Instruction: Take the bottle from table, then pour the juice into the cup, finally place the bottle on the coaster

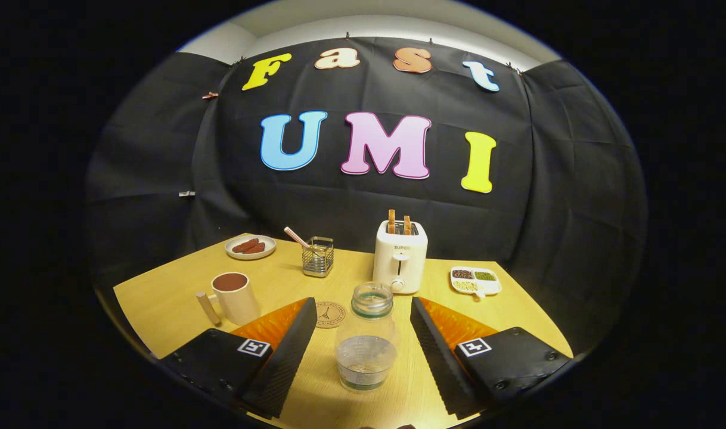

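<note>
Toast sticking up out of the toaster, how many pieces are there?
2. Both toast slices stand side by side in the top of the white toaster, one beside the other, beyond the bottle between the open gripper's fingers. More could hide inside.

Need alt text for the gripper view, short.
Open gripper with a clear lidless bottle standing upright between its fingers, untouched, on a wooden table. Beyond the fingers: a round coaster, a cup, and a toaster farther back.
</note>
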Demonstrator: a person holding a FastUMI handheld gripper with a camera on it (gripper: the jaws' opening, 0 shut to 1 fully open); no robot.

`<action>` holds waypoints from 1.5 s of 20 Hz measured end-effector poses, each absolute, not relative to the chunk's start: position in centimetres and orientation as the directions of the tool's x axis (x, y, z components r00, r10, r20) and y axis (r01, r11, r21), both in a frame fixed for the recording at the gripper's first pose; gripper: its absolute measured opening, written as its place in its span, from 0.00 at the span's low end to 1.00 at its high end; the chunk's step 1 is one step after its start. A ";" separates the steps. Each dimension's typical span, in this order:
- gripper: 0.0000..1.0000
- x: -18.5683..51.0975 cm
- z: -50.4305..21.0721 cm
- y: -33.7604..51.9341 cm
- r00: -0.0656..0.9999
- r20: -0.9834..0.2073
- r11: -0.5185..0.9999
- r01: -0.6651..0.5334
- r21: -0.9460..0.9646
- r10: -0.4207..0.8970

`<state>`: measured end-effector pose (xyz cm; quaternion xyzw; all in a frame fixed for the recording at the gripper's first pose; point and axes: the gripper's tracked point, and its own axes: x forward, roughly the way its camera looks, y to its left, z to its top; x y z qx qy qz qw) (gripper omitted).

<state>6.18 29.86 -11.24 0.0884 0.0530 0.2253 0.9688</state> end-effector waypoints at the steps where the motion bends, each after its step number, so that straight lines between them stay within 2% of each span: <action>1: 0.98 6.4 -11.7 30.0 0.893 -0.060 0.882 -0.427 0.198 0.446; 15: 0.97 7.5 -16.4 31.1 0.879 -0.105 0.877 -0.441 0.192 0.465; 21: 0.82 7.6 -16.6 31.8 0.867 -0.102 0.865 -0.465 0.187 0.488; 30: 0.80 7.4 -16.4 32.3 0.847 -0.102 0.851 -0.510 0.127 0.522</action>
